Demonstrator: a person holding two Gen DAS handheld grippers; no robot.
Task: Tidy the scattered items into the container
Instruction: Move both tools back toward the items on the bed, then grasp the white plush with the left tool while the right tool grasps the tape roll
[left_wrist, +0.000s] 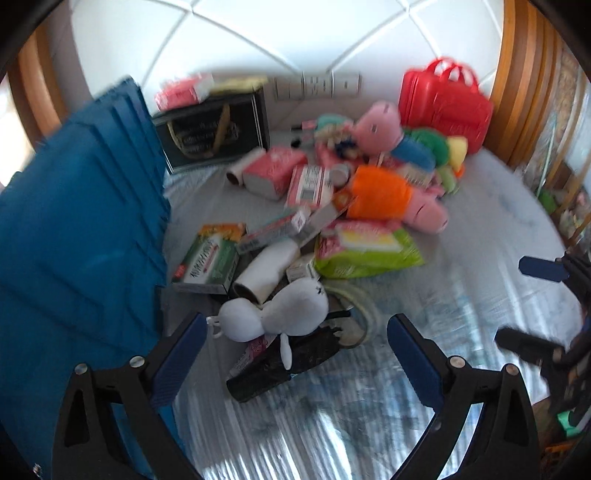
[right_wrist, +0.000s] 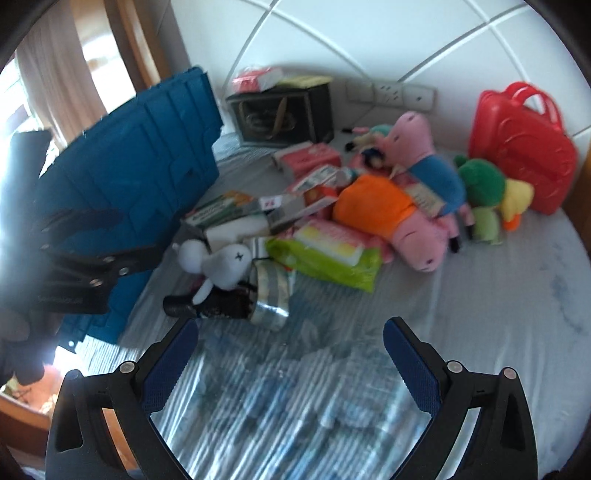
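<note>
Both grippers hang over the bed (right_wrist: 480, 295), jaws wide apart and holding nothing: the left gripper (left_wrist: 297, 343) points at the near end of the pile, the right gripper (right_wrist: 290, 343) at bare striped sheet. Just beyond the left one lies a white plush rabbit (left_wrist: 280, 310) on top of a black folded umbrella (left_wrist: 288, 363), with a white tube (left_wrist: 267, 269) and a green box (left_wrist: 208, 260) behind it. To the right of those sits a green wipes pack (left_wrist: 365, 249), and past it an orange-dressed pig plush (left_wrist: 391, 199) among pink boxes (left_wrist: 275, 170). The blue container (left_wrist: 81, 236) stands at the left edge of the bed, beside the pile. Farther back, by the headboard, are a second pig plush (left_wrist: 380, 129), a green plush (right_wrist: 480, 181), a dark bag (left_wrist: 214, 133) and a red case (left_wrist: 445, 101).
</note>
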